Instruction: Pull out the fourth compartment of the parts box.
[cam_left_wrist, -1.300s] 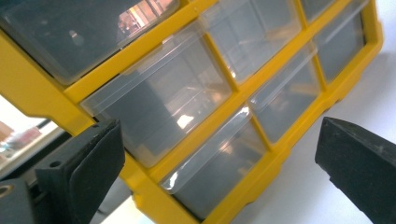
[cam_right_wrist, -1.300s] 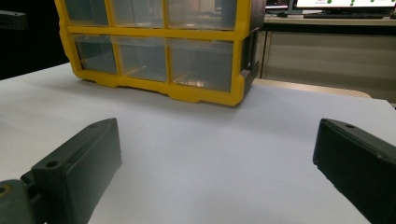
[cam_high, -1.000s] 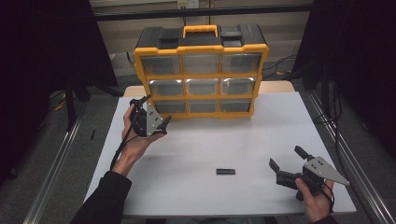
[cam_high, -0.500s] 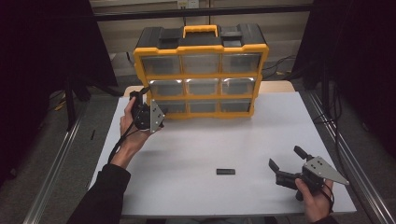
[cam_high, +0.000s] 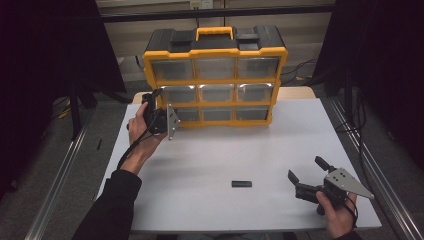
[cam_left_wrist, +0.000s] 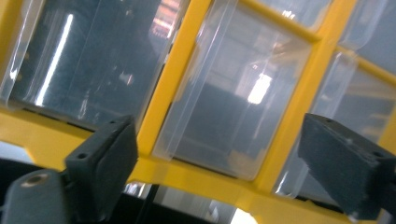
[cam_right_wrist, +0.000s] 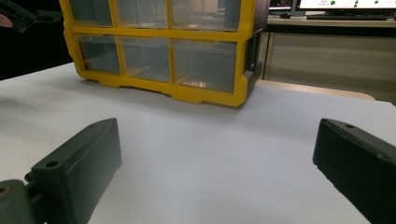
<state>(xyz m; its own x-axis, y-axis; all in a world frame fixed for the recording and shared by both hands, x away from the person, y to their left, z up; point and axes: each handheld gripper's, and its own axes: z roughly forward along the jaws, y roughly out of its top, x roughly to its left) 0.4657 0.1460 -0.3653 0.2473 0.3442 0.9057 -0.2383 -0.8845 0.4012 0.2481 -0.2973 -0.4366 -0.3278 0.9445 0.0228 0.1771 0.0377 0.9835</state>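
1. The left gripper (cam_high: 159, 120) was up against the left end of the yellow drawer organiser (cam_high: 215, 80), which stood upright at the far edge of the white worktop (cam_high: 210, 160).
2. In the left gripper view its jaws straddled one clear drawer (cam_left_wrist: 229, 102) without touching it; they had just been closing a little, with the drawer front between them but not yet pinched. From the high view I took this to be a left-column drawer in the middle or bottom row, though I could not tell which.
3. The step in hand looked like reaching for that drawer to pull it open.
4. The next move would call for easing forward, closing on the drawer's front lip, then drawing straight back.
5. The right gripper (cam_high: 309, 176) rested low near the front right corner, jaws apart and empty.
6. A small black part (cam_high: 241, 184) lay on the worktop to its left, well apart from the organiser.
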